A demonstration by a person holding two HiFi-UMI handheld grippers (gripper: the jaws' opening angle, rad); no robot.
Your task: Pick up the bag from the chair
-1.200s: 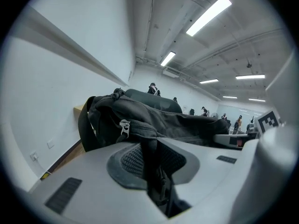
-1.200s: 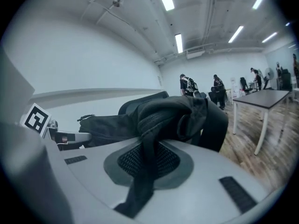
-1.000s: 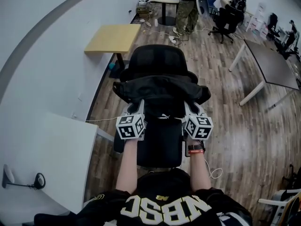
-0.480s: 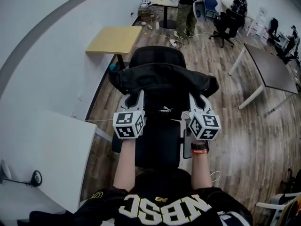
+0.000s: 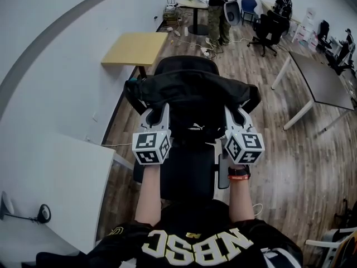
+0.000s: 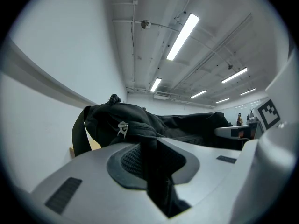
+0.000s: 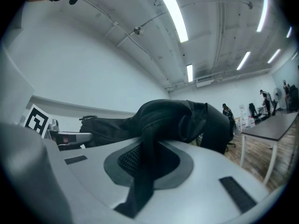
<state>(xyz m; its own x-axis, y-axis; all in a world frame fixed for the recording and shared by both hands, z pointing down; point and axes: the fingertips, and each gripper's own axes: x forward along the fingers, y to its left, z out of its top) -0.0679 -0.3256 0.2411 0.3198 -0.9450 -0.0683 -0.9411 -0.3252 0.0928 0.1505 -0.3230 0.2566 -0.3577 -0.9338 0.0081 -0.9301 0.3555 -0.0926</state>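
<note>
A black bag (image 5: 192, 96) hangs stretched between my two grippers above the black office chair (image 5: 187, 175), in front of its backrest (image 5: 187, 65). My left gripper (image 5: 158, 114) is shut on a black strap at the bag's left end. My right gripper (image 5: 237, 115) is shut on a strap at its right end. In the left gripper view the strap runs down between the jaws of that gripper (image 6: 156, 164), with the bag (image 6: 154, 122) and a zipper pull beyond. In the right gripper view a strap from the bag (image 7: 173, 115) is pinched by the gripper (image 7: 147, 164).
A yellow table (image 5: 136, 44) stands against the wall behind the chair on the left. A white desk (image 5: 50, 177) is at my near left, a grey table (image 5: 323, 77) at the right. A person (image 5: 216, 7) stands at the back near other chairs.
Both grippers have risen and spread slightly apart, lifting the bag higher off the chair seat and pulling it wider.
</note>
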